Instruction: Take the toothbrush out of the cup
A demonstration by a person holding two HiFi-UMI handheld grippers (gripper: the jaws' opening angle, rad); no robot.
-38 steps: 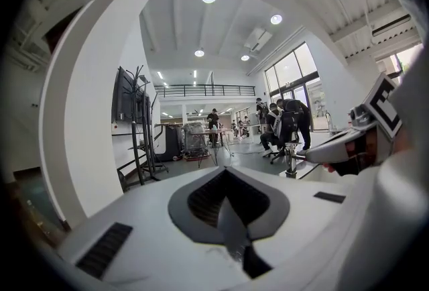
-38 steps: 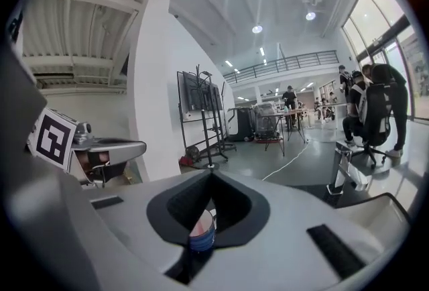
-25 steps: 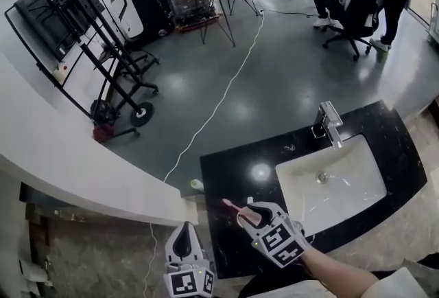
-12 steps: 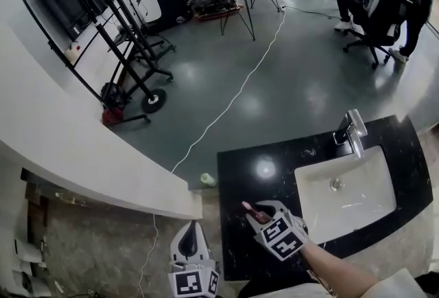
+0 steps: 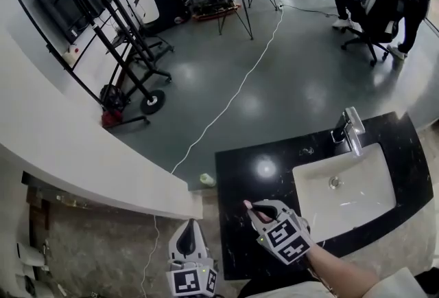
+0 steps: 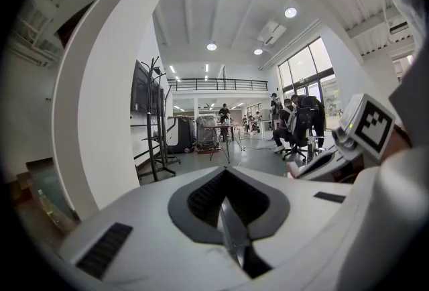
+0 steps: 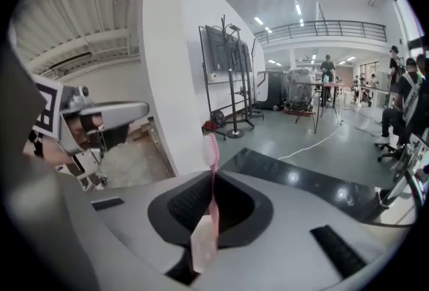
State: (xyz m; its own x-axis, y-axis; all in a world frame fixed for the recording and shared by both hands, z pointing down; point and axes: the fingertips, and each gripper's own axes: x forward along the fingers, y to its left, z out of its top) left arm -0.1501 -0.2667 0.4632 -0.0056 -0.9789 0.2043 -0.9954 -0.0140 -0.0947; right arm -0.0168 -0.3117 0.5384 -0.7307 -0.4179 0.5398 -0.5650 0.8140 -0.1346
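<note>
Black stone countertop [image 5: 236, 173] presents glossy and speckled. White ceramic rectangular basin [image 5: 370, 176] is smooth, glossy. Chrome metal tap [image 5: 351, 128] is polished. Pink plastic toothbrush [image 7: 212, 149] appears smooth, semi-translucent. Grey floor [image 5: 288, 77] shows a smooth, reflective sheen.

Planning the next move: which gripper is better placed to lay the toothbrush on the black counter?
Right gripper, likely: it is shut on the toothbrush, over the counter. The left gripper is shut, empty, off the counter's edge.
</note>
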